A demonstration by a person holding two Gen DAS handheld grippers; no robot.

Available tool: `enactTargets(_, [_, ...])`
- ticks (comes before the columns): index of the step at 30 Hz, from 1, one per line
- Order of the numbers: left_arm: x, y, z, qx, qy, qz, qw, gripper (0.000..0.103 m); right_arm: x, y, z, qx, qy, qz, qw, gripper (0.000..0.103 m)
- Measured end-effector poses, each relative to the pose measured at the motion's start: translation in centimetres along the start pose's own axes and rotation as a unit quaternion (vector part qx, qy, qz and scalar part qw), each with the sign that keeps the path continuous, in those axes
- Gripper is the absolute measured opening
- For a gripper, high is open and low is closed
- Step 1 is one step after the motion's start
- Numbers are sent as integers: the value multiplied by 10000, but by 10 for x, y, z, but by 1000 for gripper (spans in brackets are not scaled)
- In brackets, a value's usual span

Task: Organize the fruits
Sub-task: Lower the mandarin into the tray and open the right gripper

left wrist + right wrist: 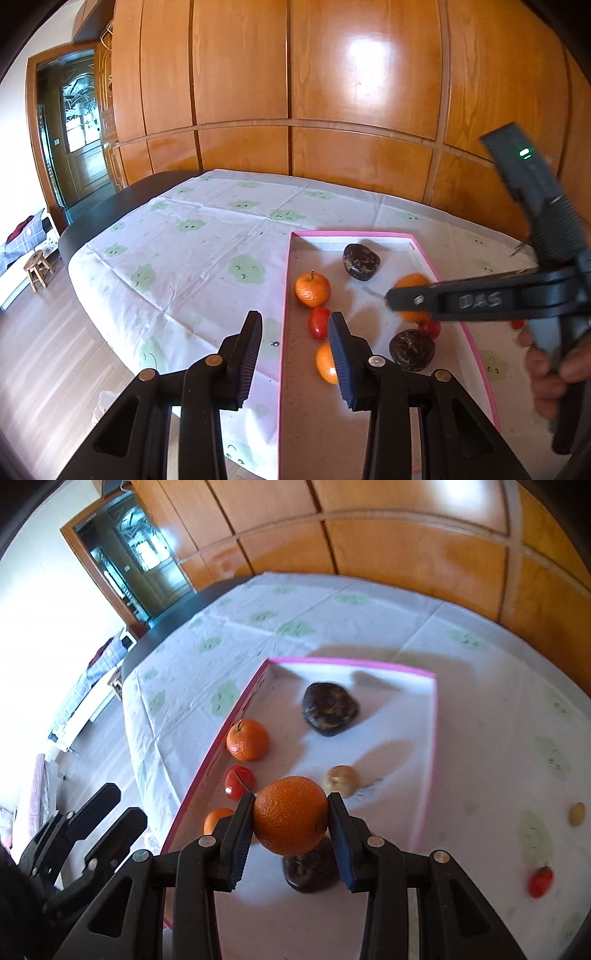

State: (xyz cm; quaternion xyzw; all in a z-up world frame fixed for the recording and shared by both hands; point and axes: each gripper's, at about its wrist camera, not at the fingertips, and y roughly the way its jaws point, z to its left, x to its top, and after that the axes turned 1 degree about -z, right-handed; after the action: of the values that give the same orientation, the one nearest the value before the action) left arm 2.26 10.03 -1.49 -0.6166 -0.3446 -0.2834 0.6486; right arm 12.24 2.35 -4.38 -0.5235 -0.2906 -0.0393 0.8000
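- The right hand-held gripper (291,821) was clamped on an orange (290,815), one pad on each side, and held it above the near part of the pink-rimmed tray (428,760).
- The left hand-held gripper (295,345) stood wide apart and held nothing. It hung over the near left rim of the tray, one finger outside the rim and one inside.
- Directly beneath the held orange, a dark brown fruit (310,871) lay on the tray floor, partly hidden.
- Along the left wall of the tray lay a second orange (216,819), a small red fruit (239,782) and a stemmed orange (247,739), in that order going away.
- A pale brownish fruit (341,780) lay near the middle of the tray; what kind it was could not be told.
- A second dark fruit (330,709) lay toward the far end of the tray.
- Outside the tray, on the cloth-covered bench (480,686) to the right, a red fruit (540,881) and a small yellowish fruit (577,813) lay well apart from each other.
- Judgement: the task was well advanced. Six fruits were in the tray and a seventh was over it, not yet set down.
- Judgement: remaining work was to release the held orange on a bare part of the tray floor, not on top of the dark fruit below, and then collect the two fruits on the cloth.
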Motion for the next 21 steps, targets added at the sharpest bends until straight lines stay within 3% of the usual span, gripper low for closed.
enactTargets(7, [-2,1,2,-7,-8,33,10000,38,-4,21,-9,-163,205,212,9994,41])
enactTargets(14, [-1,-1,-1,-36,-2,11,10000,38,-5,1,-15,68,428,-70,9990,41])
enactTargets(21, [2,-9,-5,-82,20,-90,9999,39,-13,-20,-18,-54,474,-309,9984,41])
